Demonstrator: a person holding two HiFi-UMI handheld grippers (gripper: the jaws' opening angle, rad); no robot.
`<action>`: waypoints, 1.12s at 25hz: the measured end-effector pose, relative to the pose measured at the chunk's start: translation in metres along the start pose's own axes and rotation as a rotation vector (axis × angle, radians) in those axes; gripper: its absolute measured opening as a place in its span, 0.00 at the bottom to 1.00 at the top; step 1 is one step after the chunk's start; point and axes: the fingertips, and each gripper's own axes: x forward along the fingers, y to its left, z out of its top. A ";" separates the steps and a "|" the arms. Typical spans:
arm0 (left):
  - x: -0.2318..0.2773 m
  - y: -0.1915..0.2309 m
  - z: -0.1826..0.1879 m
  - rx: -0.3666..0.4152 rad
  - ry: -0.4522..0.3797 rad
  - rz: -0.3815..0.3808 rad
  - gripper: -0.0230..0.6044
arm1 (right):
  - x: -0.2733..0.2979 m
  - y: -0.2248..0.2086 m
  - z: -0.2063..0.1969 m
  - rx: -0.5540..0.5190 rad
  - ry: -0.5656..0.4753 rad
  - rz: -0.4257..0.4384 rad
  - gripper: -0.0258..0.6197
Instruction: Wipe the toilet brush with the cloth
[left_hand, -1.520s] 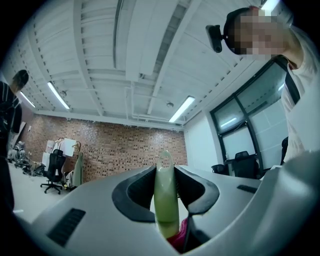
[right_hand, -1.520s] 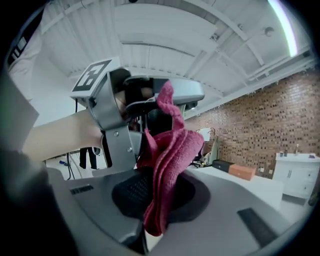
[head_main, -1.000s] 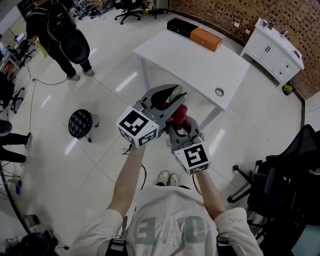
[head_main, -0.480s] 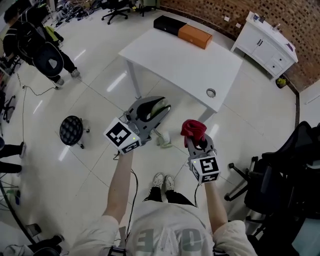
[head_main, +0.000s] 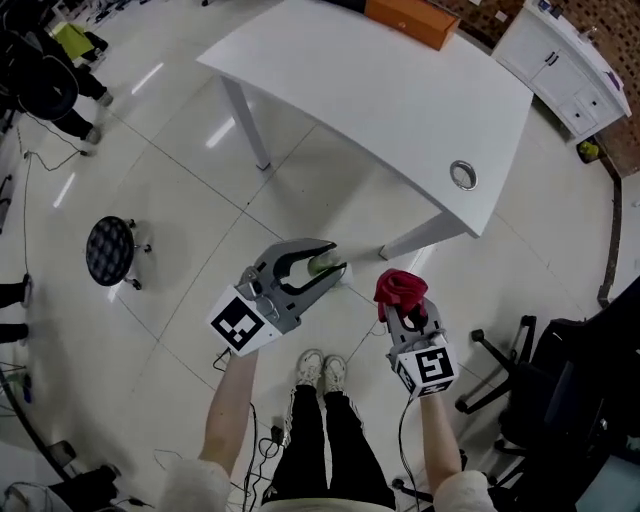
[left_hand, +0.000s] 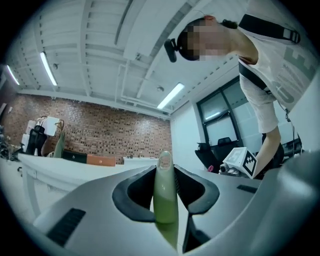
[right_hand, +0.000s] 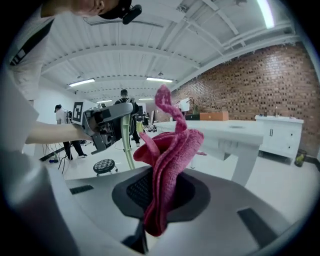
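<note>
Person standing on a glossy white tiled floor (head_main: 180, 190), seen from above, with shoes (head_main: 322, 370) at the bottom of the head view and both forearms stretched forward, each hand holding a grey tool with a marker cube at its back. The left tongs (head_main: 338, 257) are clenched on the pale green handle of the brush (left_hand: 165, 195); in the left gripper view the handle stands upright between the dark pads, its rounded tip rising just above them. In the right gripper view the same handle hangs as a thin green stem below the left tool; the bristle end cannot be made out clearly. The right tongs (head_main: 405, 310) are grasping the cloth (right_hand: 170, 155), a crumpled deep pink bundle pinched at its lower part, with folds and one twisted tail standing above the pads. Brush and cloth are held apart, side by side, over the floor in front of the person's feet. Beyond them stands a white desk (head_main: 400, 90) carrying an orange box (head_main: 417, 18) at its far edge and a small ring (head_main: 462, 174) near its closest corner. A black round stool (head_main: 108, 250) sits on the floor at the left.
</note>
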 end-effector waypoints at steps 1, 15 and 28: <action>0.002 0.001 -0.032 0.002 0.003 0.002 0.22 | 0.015 -0.006 -0.026 0.001 -0.001 0.007 0.09; -0.018 -0.009 -0.382 -0.003 0.211 -0.062 0.22 | 0.121 -0.032 -0.299 0.121 0.065 0.099 0.09; -0.016 -0.010 -0.479 -0.084 0.229 -0.059 0.22 | 0.132 -0.036 -0.349 0.154 0.091 0.120 0.09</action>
